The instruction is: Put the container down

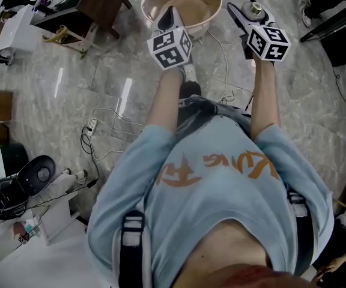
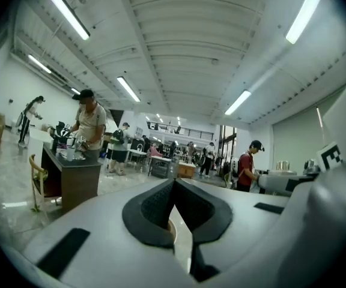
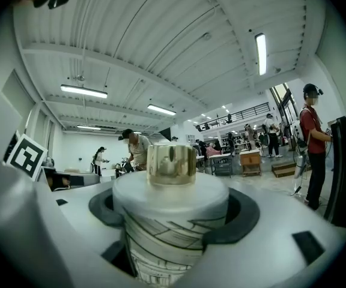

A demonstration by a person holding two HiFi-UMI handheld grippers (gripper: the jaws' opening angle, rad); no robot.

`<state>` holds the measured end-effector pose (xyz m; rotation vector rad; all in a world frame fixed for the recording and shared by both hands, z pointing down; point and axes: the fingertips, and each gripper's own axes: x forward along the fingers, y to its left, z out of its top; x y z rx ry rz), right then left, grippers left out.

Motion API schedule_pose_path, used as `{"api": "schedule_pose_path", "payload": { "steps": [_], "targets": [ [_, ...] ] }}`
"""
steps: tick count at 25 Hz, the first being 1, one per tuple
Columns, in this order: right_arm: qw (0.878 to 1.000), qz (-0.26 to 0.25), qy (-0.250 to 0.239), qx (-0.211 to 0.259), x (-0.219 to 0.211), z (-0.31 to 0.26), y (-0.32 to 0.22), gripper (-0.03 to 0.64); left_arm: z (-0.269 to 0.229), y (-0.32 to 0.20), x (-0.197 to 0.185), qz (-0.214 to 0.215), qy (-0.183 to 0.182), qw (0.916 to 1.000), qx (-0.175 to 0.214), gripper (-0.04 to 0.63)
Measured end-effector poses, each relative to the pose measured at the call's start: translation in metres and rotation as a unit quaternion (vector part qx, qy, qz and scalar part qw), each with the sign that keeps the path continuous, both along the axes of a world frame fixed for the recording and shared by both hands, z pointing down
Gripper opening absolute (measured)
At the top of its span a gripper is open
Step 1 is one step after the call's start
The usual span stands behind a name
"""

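A: Where's the white line-printed cylindrical container with the gold cap (image 3: 172, 227)?
B: It's sitting in the right gripper (image 3: 173, 211), fingers pinching its body from both sides. Its long axis is running along the fingers, cap pointing out past the tips, away from the person.
A: Left gripper (image 2: 174, 188)?
B: Fingers pressing together, gripping nothing.

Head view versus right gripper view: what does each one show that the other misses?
Only the head view shows the person's blue shirt, a round tub and loose cables below. Only the right gripper view shows the ceiling lights, people across the hall, and the line drawing printed round the container. Both show that container with its gold cap, held in the right gripper.
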<state>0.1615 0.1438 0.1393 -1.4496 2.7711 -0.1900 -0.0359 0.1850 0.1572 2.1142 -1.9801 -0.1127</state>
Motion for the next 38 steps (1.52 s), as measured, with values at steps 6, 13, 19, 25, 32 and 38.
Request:
{"api": "schedule_pose_path", "payload": {
  "steps": [6,13,19,25,32,38],
  "targets": [
    [0.998,0.050,-0.015,-0.020,0.033,0.034,-0.054,0.359,0.023,-0.050,-0.007,-0.001,-0.002,0.9999,0.013,0.023],
    [0.997,0.048,-0.018,-0.059,0.001,0.071,-0.119,0.359,0.059,-0.127,-0.015,0.029,-0.021,0.9984,-0.044,0.023],
    [0.995,0.040,-0.012,-0.091,-0.043,0.095,-0.198,0.359,0.076,-0.207,-0.050,0.036,-0.024,0.9966,-0.070,0.023],
    [0.997,0.021,-0.002,-0.070,-0.104,0.087,-0.280,0.359,0.083,-0.286,-0.108,0.006,-0.026,0.9976,-0.063,0.023],
    [0.995,0.030,0.027,-0.092,-0.112,0.117,-0.325,0.359,0.116,-0.344,-0.124,0.010,-0.004,0.9963,-0.085,0.023],
    [0.988,0.061,0.042,-0.134,-0.085,0.149,-0.345,0.359,0.146,-0.374,-0.104,0.040,0.002,0.9922,-0.118,0.023]
  ]
}}
